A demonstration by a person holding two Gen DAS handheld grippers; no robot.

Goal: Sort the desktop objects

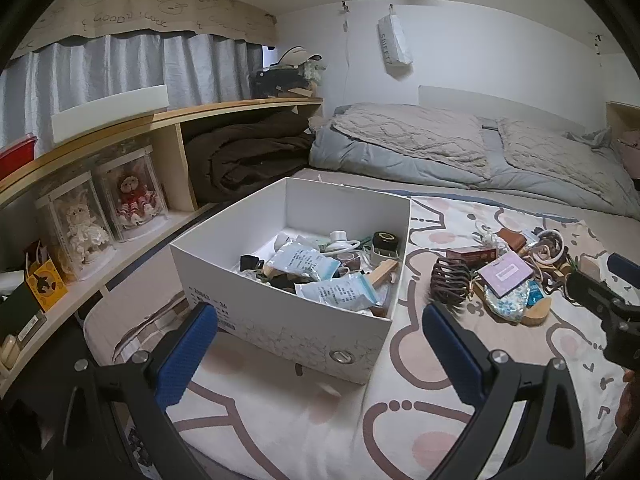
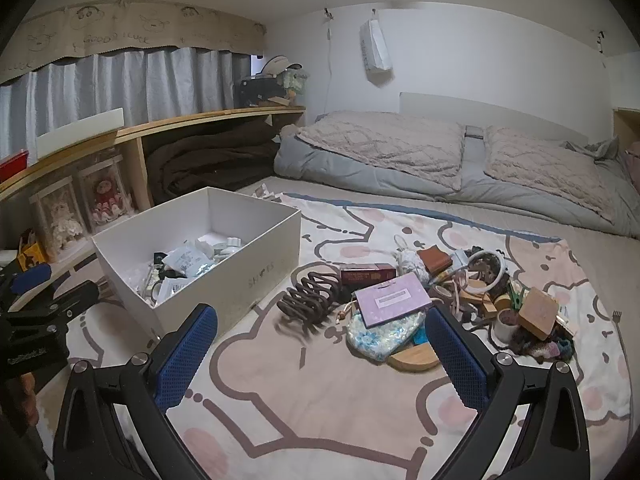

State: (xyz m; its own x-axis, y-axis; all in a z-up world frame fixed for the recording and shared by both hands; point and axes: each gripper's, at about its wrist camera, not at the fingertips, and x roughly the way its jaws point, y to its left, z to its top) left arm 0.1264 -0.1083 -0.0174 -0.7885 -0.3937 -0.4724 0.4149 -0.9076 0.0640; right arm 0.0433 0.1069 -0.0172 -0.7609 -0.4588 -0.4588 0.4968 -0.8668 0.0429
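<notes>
A white cardboard box [image 1: 280,312] [image 2: 224,276] sits on the patterned blanket, holding several small items such as pale blue packets [image 1: 300,260]. Right of it lies a pile of loose objects: a brown claw hair clip [image 2: 312,294] [image 1: 450,280], a purple card [image 2: 390,298] [image 1: 506,272], a floral pouch [image 2: 380,334], a red box [image 2: 366,272], a white ring [image 2: 490,270]. My left gripper [image 1: 320,344] is open in front of the box, empty. My right gripper [image 2: 322,344] is open before the pile, empty.
A wooden shelf [image 1: 132,120] along the left wall holds doll cases [image 1: 100,208] and a brown blanket [image 1: 244,156]. Grey bedding with pillows [image 2: 460,156] lies behind. The patterned blanket [image 2: 320,408] spreads under everything.
</notes>
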